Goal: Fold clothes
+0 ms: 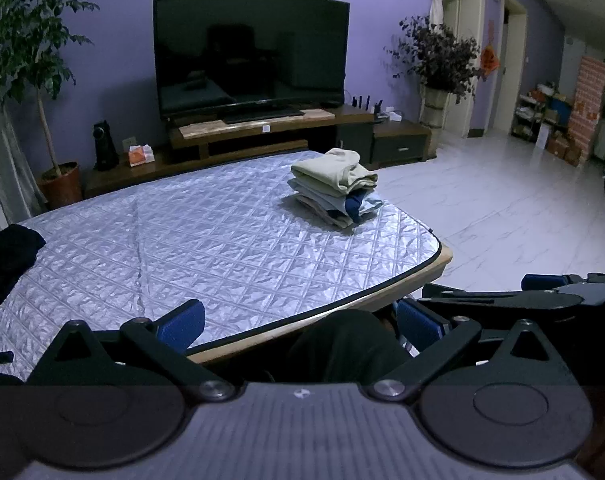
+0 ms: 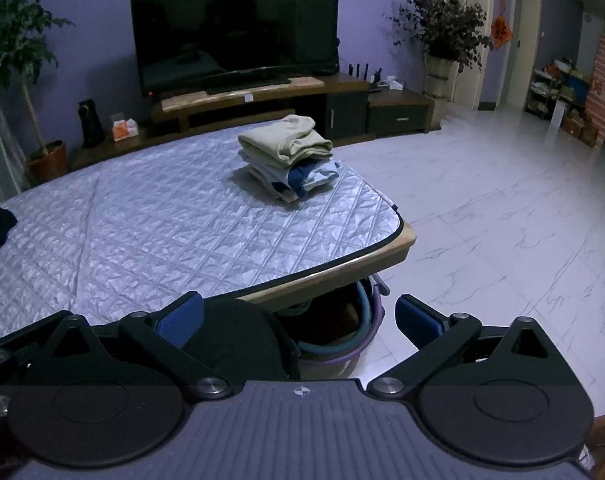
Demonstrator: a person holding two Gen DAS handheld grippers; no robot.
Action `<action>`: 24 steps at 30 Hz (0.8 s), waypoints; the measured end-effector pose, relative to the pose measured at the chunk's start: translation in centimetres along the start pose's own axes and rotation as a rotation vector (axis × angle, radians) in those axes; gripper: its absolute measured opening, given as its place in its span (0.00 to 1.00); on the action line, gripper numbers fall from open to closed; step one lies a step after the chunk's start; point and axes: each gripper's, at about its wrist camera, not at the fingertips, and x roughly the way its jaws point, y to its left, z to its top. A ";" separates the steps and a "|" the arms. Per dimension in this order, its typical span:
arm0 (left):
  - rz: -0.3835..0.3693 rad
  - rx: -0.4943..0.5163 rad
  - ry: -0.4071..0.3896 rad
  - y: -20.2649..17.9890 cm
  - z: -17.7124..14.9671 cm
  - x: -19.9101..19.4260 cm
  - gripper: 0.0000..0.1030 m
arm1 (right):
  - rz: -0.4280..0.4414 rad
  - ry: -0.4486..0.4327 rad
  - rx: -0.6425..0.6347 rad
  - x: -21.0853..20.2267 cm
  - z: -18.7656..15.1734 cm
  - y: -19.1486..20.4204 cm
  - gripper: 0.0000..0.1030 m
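A table (image 1: 430, 270) covered with a quilted silver cloth (image 1: 206, 240) is seen from its near edge in both wrist views. On the far right part of the cloth a stack (image 1: 334, 188) of folded clothes is set: a pale green piece lies on top, with light blue, dark blue and beige layers under it. The stack is placed near the right edge of the table, well apart from both grippers. At the left edge of the cloth a dark garment (image 1: 8, 256) is lying unfolded; only part of it is shown.

The left gripper (image 1: 300, 326) is held low at the near edge of the table with its jaws spread wide and nothing between its blue pads (image 1: 182, 326). The left pad is seen over the cloth, the right pad past the table's edge. A dark rounded shape is seen below the edge between the jaws; what it is cannot be told.

The right gripper (image 2: 300, 322) is held just beside the left one, off the near right corner of the table, its jaws likewise spread wide and empty. Under that corner a basket (image 2: 342, 340) with blue and purple hoops is seen.

Beyond the table a TV (image 1: 250, 54) is mounted on a low wooden stand (image 1: 262, 132) against a purple wall, with a potted plant (image 1: 26, 80) at each side. White marbled tiles (image 1: 502, 208) are laid on the floor at the right.
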 end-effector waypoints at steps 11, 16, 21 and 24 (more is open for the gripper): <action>0.021 0.014 -0.050 1.4 0.6 -0.1 0.99 | -0.012 -0.013 0.053 1.2 0.9 -0.6 1.00; 0.048 0.027 -0.038 2.5 1.2 0.5 0.99 | -0.010 -0.002 0.049 3.0 2.0 0.3 1.00; 0.057 0.042 -0.058 3.9 1.5 0.9 0.99 | -0.009 0.024 0.039 5.1 3.0 1.9 1.00; 0.032 0.030 -0.069 5.1 1.6 1.2 0.99 | -0.011 0.042 0.004 6.5 3.2 3.5 1.00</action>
